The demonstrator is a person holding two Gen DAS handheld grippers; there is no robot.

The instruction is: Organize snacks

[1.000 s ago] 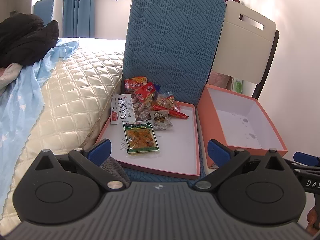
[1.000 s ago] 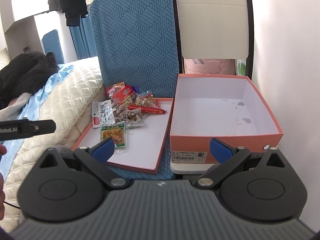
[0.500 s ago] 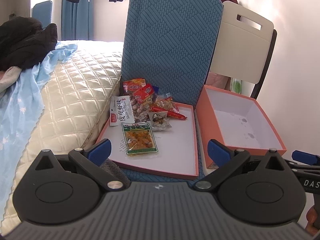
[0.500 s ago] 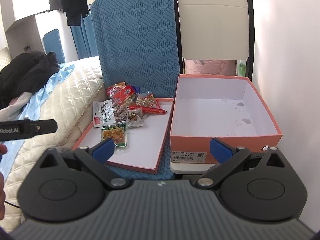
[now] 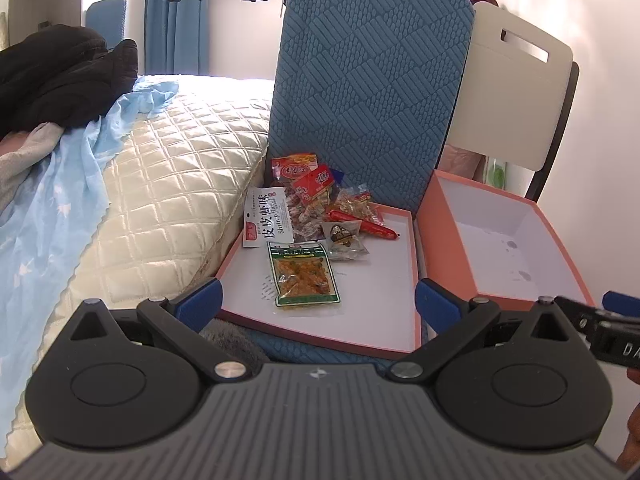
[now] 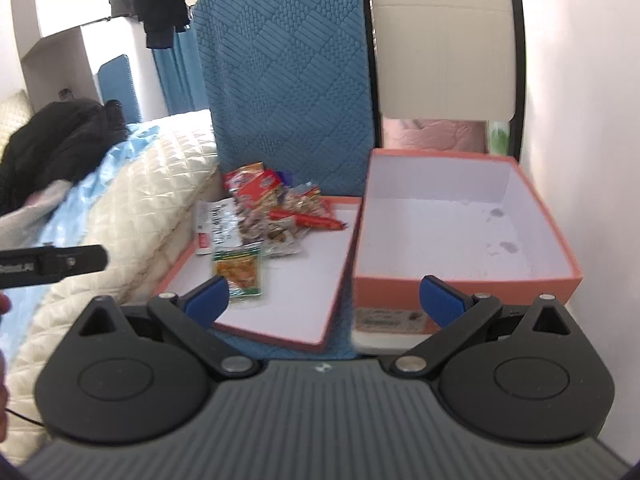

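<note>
Left hand-held gripper [image 5: 318, 304]: wide apart, holding nothing.
Right hand-held gripper [image 6: 324, 298]: wide apart, holding nothing.
Snack packets [image 5: 312, 216]: piled in shallow box lid [image 5: 384, 280].
Orange box [image 6: 460, 220]: beside lid.

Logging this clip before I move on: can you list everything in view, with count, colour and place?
box lid: 1, orange rim, white inside, on the blue seat, holding the snacks
deep box: 1, orange, white inside, nothing in it, right of the lid
green-edged snack pack: 1, orange contents, nearest in the lid
white shrimp-flavour packet: 1, over the lid's left edge
red sausage stick: 1, far part of the lid
other small snack packets: several, red and clear, piled at the lid's far end
blue padded chair back: 1, behind the lid
white chair back: 1, behind the deep box
quilted bedding: cream, left
left gripper: open, blue pads
right gripper: open, blue pads
</note>
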